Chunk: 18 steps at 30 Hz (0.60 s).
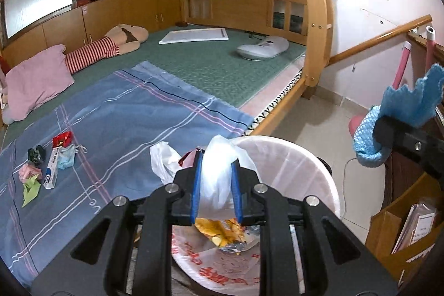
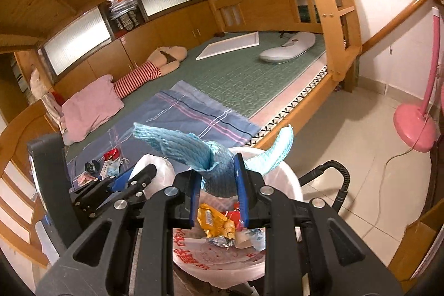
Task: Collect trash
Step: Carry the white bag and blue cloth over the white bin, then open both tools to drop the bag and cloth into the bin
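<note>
Trash bin: a round bin lined with a white plastic bag (image 1: 310,174) printed in red stands on the floor right at the bed's edge; a yellow snack wrapper (image 1: 219,232) and other crumpled packets lie inside.
Left hand-held gripper (image 1: 216,185): clamped on a scrunched white plastic bag (image 1: 219,174), held above the bin's opening.
Right hand-held gripper (image 2: 217,182): clamped on a light blue foam fruit net (image 2: 194,149), its ends flaring out to both sides, also above the bin.
Trash still out: on the blue plaid cloth (image 1: 125,113) lie a small cluster, well apart from the bin: a red wrapper (image 1: 62,139), a dark crumpled bag (image 1: 36,154), a white toothpaste box (image 1: 52,168), a pale blue face mask (image 1: 68,157), pink paper (image 1: 29,171) and green paper (image 1: 30,190).
Bed: the lower bunk, with a green patterned mat (image 1: 208,63), carries a pink pillow (image 1: 36,79), a striped plush doll (image 1: 111,43), a white board (image 1: 194,35) and a white oval device (image 1: 263,47).
Room: wooden cabinets with frosted panes along the far side; curved wooden ladder post (image 1: 313,18) at the bed's corner.
Edges and open room: tiled floor (image 2: 347,135) beside the bed lies open out to a pink fan base (image 2: 413,126); a cardboard box (image 1: 402,226) stands near the bin.
</note>
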Available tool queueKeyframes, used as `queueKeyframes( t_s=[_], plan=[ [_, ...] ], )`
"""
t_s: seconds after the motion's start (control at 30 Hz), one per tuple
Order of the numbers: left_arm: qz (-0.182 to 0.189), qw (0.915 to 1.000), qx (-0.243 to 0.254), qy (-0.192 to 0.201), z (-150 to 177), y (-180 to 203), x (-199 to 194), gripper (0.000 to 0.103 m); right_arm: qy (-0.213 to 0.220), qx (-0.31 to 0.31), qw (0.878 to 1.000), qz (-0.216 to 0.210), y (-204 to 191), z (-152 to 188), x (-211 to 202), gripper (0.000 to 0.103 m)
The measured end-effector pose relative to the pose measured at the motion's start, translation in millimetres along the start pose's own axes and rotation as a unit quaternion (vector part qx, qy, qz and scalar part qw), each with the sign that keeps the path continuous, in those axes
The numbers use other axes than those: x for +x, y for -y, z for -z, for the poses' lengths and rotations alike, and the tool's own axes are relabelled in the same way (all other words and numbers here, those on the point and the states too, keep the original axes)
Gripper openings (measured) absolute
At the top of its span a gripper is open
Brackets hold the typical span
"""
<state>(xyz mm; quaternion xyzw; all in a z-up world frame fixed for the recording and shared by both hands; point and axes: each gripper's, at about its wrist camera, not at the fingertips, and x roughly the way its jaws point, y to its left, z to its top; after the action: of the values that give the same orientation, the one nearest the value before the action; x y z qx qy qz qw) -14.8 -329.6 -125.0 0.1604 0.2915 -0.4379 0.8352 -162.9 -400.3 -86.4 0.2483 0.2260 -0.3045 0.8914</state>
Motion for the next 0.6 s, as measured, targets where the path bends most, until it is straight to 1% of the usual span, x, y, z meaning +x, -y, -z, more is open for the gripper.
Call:
queueKeyframes(
  t_s=[0.33,0.53,0.6],
  plan=[
    [-0.014,0.9999,0.001,-0.008,3,9,7,0.02,0.003,0.007,1.0,-0.004,12,5,-7,0.024],
    [-0.018,0.9998,0.009,-0.002,3,16,9,0.02,0.005,0.002,1.0,0.0,12,5,-8,0.024],
    [-0.025,0.9996,0.014,0.002,4,17,9,0.023,0.008,-0.001,1.0,0.004,10,6,-10,0.024]
  ],
)
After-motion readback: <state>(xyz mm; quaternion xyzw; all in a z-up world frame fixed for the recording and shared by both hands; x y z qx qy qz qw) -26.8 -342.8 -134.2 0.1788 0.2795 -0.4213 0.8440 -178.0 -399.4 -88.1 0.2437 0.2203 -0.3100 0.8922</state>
